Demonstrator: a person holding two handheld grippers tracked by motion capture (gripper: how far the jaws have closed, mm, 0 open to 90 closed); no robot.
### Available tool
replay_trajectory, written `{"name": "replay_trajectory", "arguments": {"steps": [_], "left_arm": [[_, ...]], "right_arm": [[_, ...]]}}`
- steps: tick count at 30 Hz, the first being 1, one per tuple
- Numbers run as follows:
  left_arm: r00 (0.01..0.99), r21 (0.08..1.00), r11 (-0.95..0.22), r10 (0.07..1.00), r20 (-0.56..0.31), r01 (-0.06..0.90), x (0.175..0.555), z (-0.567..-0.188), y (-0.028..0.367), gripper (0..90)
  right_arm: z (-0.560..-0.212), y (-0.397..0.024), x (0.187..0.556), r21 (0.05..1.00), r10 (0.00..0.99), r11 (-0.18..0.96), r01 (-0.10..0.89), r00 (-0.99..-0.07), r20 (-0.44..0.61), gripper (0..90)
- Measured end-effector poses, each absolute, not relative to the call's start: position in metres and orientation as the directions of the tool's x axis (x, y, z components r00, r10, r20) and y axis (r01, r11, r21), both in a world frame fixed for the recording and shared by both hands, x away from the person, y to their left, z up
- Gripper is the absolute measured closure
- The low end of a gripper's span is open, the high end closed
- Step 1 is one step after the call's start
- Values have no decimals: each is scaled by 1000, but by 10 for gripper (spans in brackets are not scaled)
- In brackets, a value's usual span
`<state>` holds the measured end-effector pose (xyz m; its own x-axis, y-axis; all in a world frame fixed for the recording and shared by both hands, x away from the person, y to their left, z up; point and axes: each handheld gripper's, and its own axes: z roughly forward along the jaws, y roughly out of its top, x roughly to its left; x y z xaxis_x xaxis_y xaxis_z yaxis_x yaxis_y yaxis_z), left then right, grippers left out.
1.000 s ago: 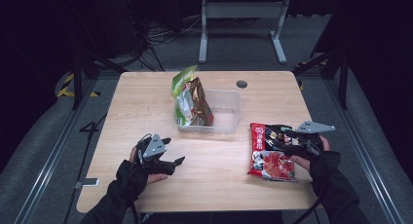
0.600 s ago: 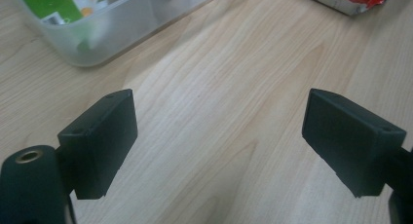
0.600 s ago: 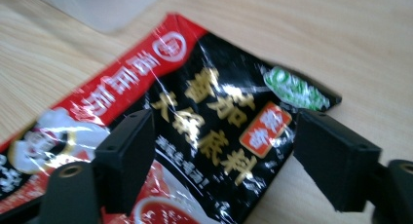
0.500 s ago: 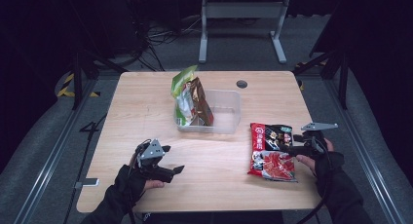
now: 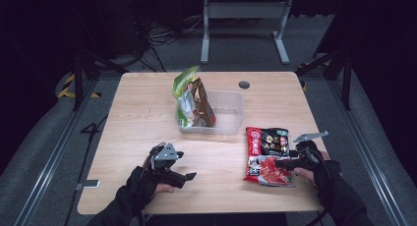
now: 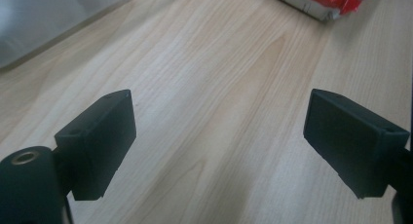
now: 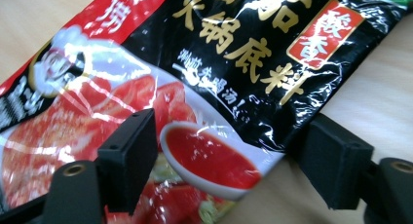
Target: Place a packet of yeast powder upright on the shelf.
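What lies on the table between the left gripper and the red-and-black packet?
Nothing: in the high view, bare wood of the table runs from the left gripper to the red-and-black packet. The left gripper view agrees.

Light wooden table (image 5: 137,118), clear plastic bin (image 5: 231,113) near its middle, red-and-black sauce packet (image 5: 266,155) flat at right

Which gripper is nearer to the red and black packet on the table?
Right. The right gripper is at the red and black packet, its open jaws astride the packet's edge. The left gripper is apart from it, over bare table.
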<state>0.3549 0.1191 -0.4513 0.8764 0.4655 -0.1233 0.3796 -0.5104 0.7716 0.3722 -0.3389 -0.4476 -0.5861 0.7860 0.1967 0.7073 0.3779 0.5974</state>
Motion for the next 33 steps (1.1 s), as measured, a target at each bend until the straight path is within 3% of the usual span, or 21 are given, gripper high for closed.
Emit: {"name": "replay_trajectory", "arguments": {"steps": [7,16,33], "left_arm": [[887,761,-526,441,-138,380,357,-452,107,120],[880,711,-546,415,-230,443,375,-457,81,106],[824,678,-477,411,-391,560,419,-463,33,102]], "right_arm": [[-448,-313,363,594,731,447,669,-656,188,286],[-450,-274,355,592,670,519,616,-724,166,287],[-451,-256,353,603,639,547,581,-755,148,284]]}}
